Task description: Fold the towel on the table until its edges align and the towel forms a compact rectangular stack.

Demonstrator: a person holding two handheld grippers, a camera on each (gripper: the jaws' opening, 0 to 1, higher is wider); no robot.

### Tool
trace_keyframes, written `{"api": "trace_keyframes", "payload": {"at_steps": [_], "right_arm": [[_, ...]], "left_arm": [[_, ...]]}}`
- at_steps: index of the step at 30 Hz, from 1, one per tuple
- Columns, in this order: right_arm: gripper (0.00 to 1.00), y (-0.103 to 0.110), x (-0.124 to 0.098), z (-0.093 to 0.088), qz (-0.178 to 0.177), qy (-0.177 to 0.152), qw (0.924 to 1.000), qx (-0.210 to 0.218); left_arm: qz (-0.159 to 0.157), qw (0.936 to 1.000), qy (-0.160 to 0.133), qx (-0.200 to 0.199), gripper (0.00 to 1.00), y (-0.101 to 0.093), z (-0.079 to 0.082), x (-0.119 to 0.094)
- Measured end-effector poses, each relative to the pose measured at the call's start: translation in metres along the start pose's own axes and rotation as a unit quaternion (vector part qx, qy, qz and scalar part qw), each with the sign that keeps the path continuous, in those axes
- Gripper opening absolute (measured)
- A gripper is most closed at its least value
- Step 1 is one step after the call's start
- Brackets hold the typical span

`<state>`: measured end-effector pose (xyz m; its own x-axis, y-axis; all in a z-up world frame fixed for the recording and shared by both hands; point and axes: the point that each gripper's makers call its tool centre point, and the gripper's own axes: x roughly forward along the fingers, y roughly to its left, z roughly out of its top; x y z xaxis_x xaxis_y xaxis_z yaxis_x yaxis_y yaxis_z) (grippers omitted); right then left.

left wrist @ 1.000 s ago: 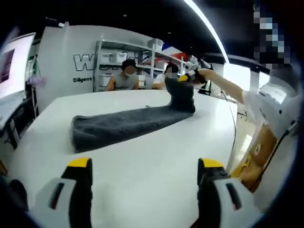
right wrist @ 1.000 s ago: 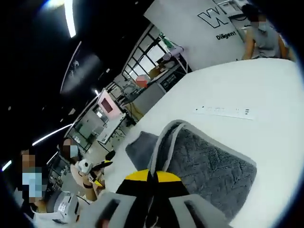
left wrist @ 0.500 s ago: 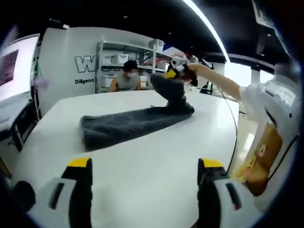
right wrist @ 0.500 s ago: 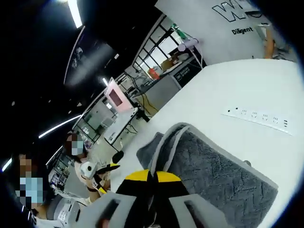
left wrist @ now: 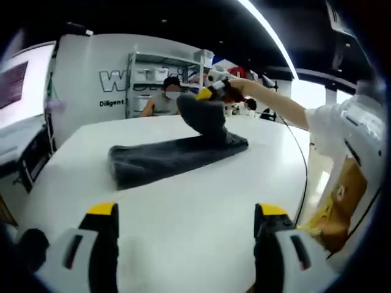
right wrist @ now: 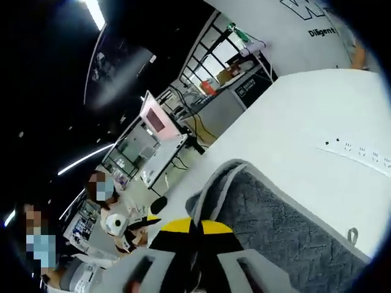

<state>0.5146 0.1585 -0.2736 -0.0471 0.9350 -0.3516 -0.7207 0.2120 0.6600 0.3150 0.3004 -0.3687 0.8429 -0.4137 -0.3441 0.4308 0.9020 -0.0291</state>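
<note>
Right gripper (right wrist: 195, 229) clamps the grey towel (left wrist: 171, 155), lifting its far end off the table (left wrist: 183, 213). Left gripper (left wrist: 186, 244) hovers near, jaws wide, holding nothing.

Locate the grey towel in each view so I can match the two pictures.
Left gripper view: grey towel lies mid-table, far end lifted by the right claw.
Right gripper view: towel at lower right, its edge pinched in that view's own claw.
Shared landmark: the white table.
</note>
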Motion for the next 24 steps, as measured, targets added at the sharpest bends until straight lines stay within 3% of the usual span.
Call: {"api": "trace_keyframes", "payload": {"at_steps": [8, 12, 16, 24], "right_arm": [[0.03, 0.016, 0.017, 0.023, 0.030, -0.002, 0.9995, -0.011], [0.03, 0.025, 0.033, 0.026, 0.036, -0.001, 0.9993, -0.014], [0.03, 0.025, 0.051, 0.034, 0.031, 0.001, 0.9994, -0.015], [0.03, 0.022, 0.100, 0.032, 0.006, 0.022, 0.9997, -0.011]], "left_arm": [[0.027, 0.9996, 0.005, -0.002, 0.97, 0.015, -0.006, -0.005], [0.037, 0.9993, 0.009, -0.004, 0.97, 0.019, -0.010, -0.006], [0.037, 0.9993, 0.005, -0.008, 0.97, 0.020, -0.010, -0.009], [0.043, 0.9990, 0.001, -0.011, 0.97, 0.022, -0.011, -0.014]]}}
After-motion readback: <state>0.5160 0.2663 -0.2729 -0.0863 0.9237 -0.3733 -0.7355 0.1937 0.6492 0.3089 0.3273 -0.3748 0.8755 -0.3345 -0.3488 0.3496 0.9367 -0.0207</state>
